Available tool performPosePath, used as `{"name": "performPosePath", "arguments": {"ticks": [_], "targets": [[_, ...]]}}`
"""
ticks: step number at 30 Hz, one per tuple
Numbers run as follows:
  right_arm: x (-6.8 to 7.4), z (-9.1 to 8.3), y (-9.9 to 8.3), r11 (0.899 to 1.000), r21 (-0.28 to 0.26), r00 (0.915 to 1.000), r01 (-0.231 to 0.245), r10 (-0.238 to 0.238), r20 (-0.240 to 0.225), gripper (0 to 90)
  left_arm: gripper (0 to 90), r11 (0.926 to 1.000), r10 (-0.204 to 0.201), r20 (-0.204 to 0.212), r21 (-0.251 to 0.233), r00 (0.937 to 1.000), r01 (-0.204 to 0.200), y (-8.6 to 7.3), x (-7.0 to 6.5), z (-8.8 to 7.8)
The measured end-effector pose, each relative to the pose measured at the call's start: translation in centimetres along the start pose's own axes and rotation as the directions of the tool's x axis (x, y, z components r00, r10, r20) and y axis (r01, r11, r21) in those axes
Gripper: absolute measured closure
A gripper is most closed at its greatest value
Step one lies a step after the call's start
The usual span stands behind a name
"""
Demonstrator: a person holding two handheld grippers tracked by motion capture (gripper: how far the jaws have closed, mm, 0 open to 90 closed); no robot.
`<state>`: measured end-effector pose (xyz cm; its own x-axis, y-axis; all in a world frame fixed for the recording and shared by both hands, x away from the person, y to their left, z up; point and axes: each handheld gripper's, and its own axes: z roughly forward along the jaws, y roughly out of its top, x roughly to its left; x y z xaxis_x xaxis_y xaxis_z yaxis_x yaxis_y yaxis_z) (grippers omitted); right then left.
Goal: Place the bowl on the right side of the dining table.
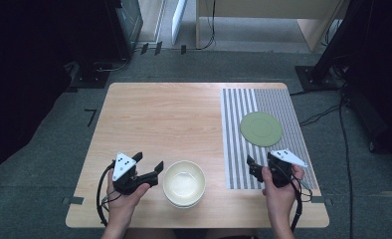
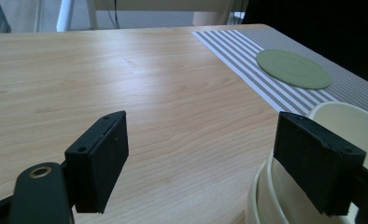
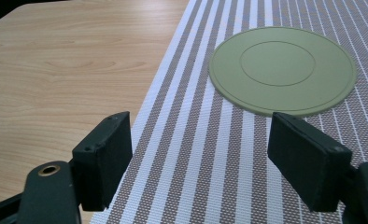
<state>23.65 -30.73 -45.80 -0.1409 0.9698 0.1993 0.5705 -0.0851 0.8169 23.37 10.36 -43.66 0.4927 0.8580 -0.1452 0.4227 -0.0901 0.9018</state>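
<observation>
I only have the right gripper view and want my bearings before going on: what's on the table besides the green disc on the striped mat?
Observer: A cream bowl stands near the front edge, on bare wood left of the mat.
Operator: Just one bowl?
Observer: The left gripper view shows a second rim beneath it, so it looks like two stacked.
Operator: Where is the left tool?
Observer: The left tool is close beside the bowl on its left, jaws open, with nothing between them.
</observation>
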Motion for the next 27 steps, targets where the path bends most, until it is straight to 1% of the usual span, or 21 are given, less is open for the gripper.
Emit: {"name": "performPosePath", "arguments": {"ticks": [5,7,10,11,20,24,27], "targets": [[0.7,0.1,0.0,1.0,0.002,0.9999,0.006,-0.006,-0.011,22.4,17.5,0.9999,0.01,0.013,0.003,0.9999,-0.01,-0.1,-0.5,0.2],[1.0,0.1,0.0,1.0,0.002,0.9998,0.009,-0.009,-0.017,22.4,17.6,1.0,0.009,0.007,-0.001,0.9999,-0.009,-0.1,-0.6,0.2],[1.3,0.1,0.1,1.0,0.004,0.9987,-0.01,0.01,-0.05,22.5,17.5,1.0,0.006,0.016,-0.004,0.9999,-0.006,0.0,-0.6,0.1],[1.5,0.1,0.2,1.0,0.004,0.9985,-0.011,0.011,-0.053,22.5,17.5,1.0,0.008,0.017,-0.005,0.9998,-0.008,0.0,-0.6,0.1],[2.7,-0.2,0.5,1.0,-0.005,0.9969,0.0,0.0,-0.079,22.5,17.6,0.9999,0.005,0.032,-0.017,0.9995,-0.004,0.2,-1.0,0.0],[3.2,0.0,0.4,1.0,0.001,0.9957,0.004,-0.004,-0.093,22.6,17.6,0.9998,0.005,0.04,-0.017,0.9992,-0.004,0.2,-1.2,0.0],[3.7,0.1,0.4,1.0,0.009,0.9945,0.008,-0.007,-0.104,22.6,17.6,0.9999,0.01,0.044,-0.007,0.999,-0.009,0.1,-1.5,0.2]]}}
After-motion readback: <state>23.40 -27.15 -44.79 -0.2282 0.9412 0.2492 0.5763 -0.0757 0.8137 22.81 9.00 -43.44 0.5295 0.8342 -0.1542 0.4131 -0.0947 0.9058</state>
